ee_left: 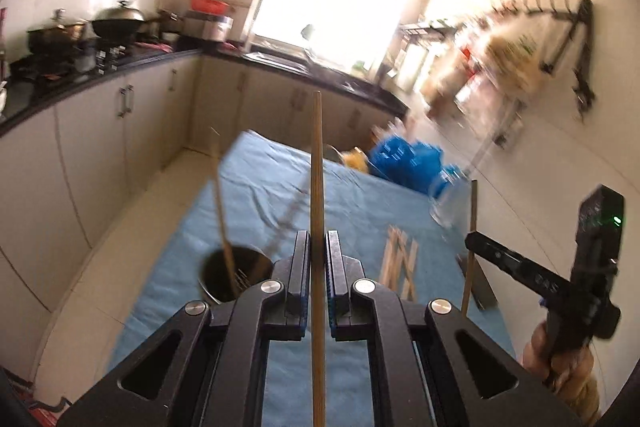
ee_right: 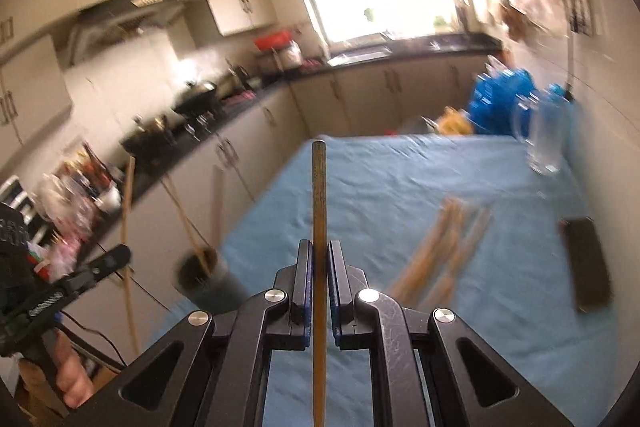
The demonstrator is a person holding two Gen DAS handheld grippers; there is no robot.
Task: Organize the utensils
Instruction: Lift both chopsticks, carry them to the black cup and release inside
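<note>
Jaws of the left gripper (ee_left: 318, 247) and right gripper (ee_right: 319, 255) are each clamped on one upright chopstick (ee_left: 317, 163), held above the blue-covered counter (ee_left: 360, 203) near the dark cup (ee_left: 236, 273).

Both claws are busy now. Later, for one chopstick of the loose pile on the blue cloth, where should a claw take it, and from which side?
Grip the loose chopsticks one at a time, near an end, from above. They lie flat on the blue cloth, crossing each other, so an outer stick's free end is likely easiest to pinch alone.
</note>
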